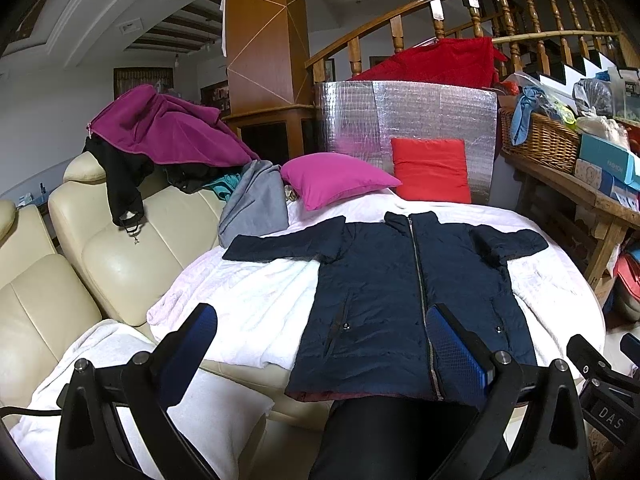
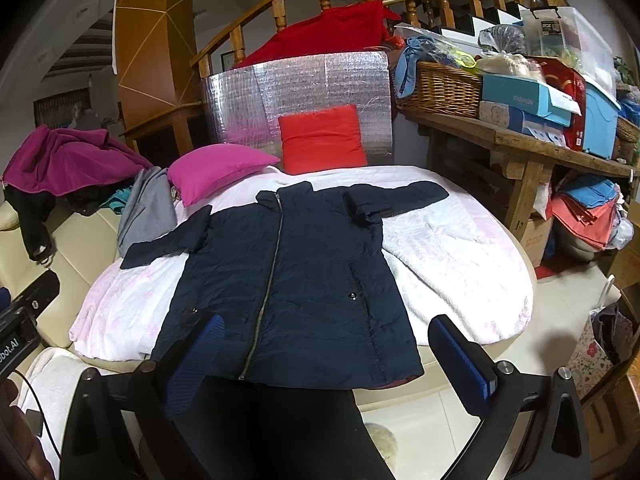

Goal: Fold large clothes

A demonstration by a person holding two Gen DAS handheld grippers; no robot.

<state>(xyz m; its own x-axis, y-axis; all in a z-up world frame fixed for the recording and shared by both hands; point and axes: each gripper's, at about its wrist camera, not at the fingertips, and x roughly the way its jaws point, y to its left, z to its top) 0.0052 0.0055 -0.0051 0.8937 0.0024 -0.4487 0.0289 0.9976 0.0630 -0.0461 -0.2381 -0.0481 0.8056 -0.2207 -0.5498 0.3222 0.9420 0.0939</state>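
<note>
Across the middle of the round bench (image 1: 568, 280), on a white-pink blanket (image 1: 248, 304) that covers it, lies a navy padded jacket (image 1: 384, 288), front up and zipped, its collar at the far side and its hem at the near edge, just overhanging; both sleeves are spread sideways, the left one long and flat, the right one bent back a little near the shoulder. At the far side stand a magenta pillow (image 1: 336, 178) and a red cushion (image 1: 432, 168), well clear of the collar; a grey garment (image 1: 252, 200) droops off the far left edge onto the cream sofa (image 1: 80, 264), near the left cuff but seemingly not touching it.

By the look of it the jacket is soft, puffy and fairly light; its shell seems smooth and likely slippery, so a shallow pinch may slide off; the zip (image 1: 420, 288) gives a stiffer centre line to fold about. Good holds, I judge, are the cuffs, the shoulder seams and the hem corners, taking both layers deep between the fingers.

Nearest, the left gripper (image 1: 320, 344) and right gripper (image 2: 324, 354) each hover above the hem, fingers spread wide, holding nothing.
</note>
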